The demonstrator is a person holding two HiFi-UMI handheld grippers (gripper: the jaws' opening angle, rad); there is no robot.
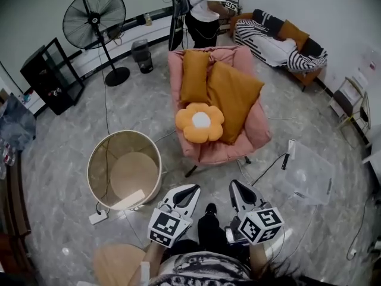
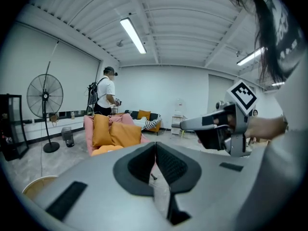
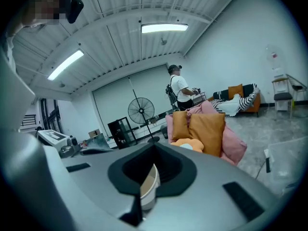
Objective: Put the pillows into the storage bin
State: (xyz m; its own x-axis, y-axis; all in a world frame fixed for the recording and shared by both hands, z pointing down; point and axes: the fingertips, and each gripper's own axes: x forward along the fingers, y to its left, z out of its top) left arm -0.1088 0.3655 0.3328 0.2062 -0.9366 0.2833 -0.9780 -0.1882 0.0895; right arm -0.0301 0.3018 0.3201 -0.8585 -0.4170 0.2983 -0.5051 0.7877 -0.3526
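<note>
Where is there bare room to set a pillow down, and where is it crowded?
The storage bin is empty, its bottom bare. Mostly open floor lies between the fan base and the bin, left of the pink chair. The chair's seat is crowded: two orange pillows and a flower pillow fill it. Cables cross the floor by the chair's legs.

- Narrow orange pillow (image 1: 194, 76): rectangular, upright, leaning on back of pink armchair (image 1: 259, 127), left side.
- Larger orange pillow (image 1: 233, 99): beside it on right, tilted, overlapping its edge, lower corner reaching down to seat.
- Flower pillow (image 1: 200, 123): orange petals, white centre, lying on seat front, against both pillows.
- Storage bin (image 1: 104, 159): round, tan, open top, upright on floor, just left of armchair.
</note>
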